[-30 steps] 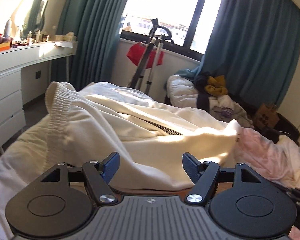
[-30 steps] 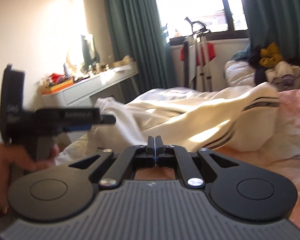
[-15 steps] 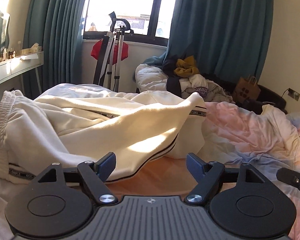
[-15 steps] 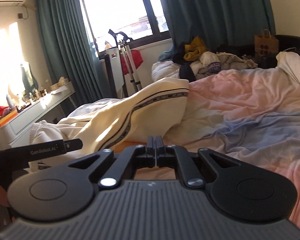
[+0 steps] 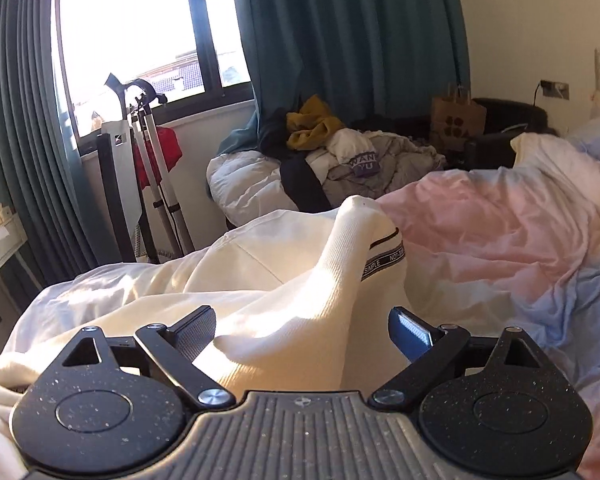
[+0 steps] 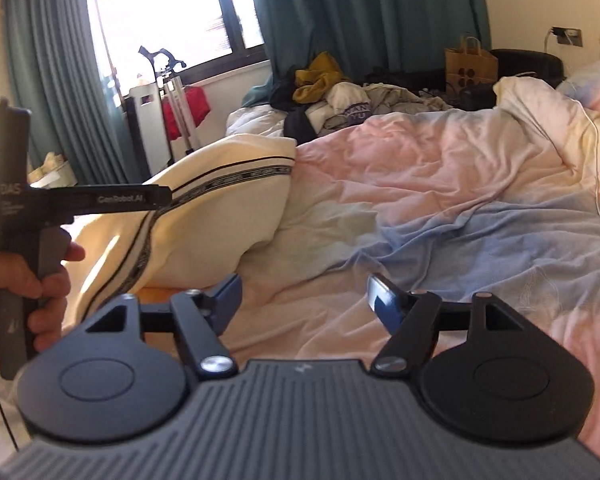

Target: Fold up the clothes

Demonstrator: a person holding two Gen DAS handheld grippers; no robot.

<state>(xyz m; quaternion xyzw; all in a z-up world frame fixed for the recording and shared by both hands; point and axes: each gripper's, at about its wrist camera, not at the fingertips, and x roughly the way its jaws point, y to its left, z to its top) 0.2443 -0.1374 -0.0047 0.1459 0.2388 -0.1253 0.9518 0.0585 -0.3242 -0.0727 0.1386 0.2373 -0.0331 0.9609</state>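
Our right gripper (image 6: 302, 294), clamped shut a second ago, is opening over bare duvet (image 6: 440, 208); left gripper (image 5: 300, 330) opening around the cream garment (image 5: 300, 308), unpinched; regrasp likely next.

Place: a home bedroom
Signs: unmade bed (image 6: 440, 184) with pastel duvet, teal curtains (image 5: 340, 32) at the window (image 5: 140, 20), clothes pile (image 5: 324, 148)
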